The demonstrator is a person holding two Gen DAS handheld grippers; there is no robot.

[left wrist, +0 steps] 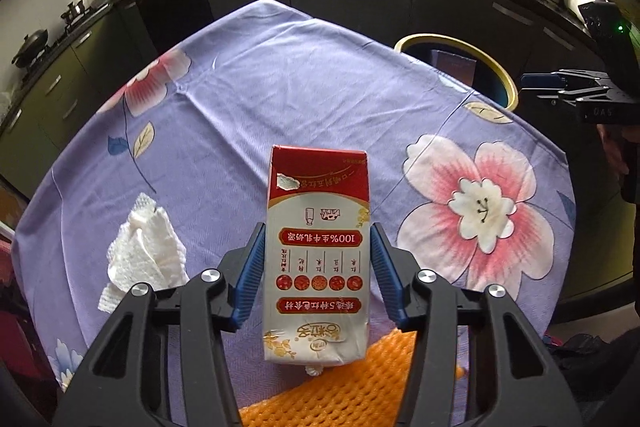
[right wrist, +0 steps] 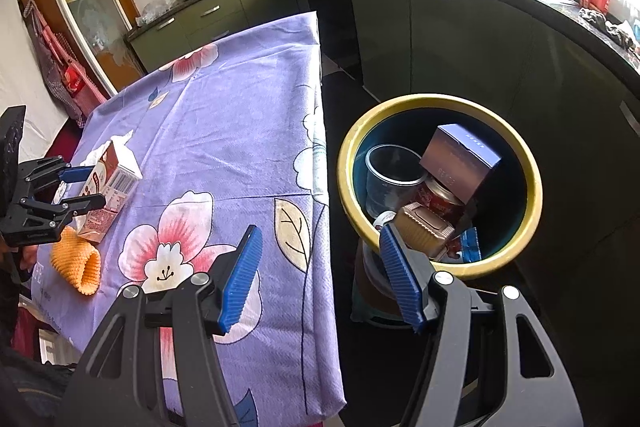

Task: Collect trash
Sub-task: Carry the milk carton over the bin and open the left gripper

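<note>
Lying at the far left of the flowered tablecloth [left wrist: 280,99], a crumpled paper towel [left wrist: 144,251] waited untouched, well apart from the bin and plainly still to be collected. Just right of it, the left gripper [left wrist: 318,259] had its blue pads set against both long sides of a red-and-white milk carton [left wrist: 318,255], closed on it at mid-height so the carton stood upright and steady, seemingly ready to be lifted; whether it had left the cloth could not be told. Near its base, an orange foam fruit net [right wrist: 78,263] lay on the cloth, touching or nearly touching the carton. Further right, past the table's edge, the right gripper [right wrist: 320,275] hung with its jaws spread wide and nothing between them, poised near the yellow-rimmed bin [right wrist: 532,163] on the floor, probably because it had no load. The bin already held a box, a clear cup and other packaging, so the work looked partly done.
</note>
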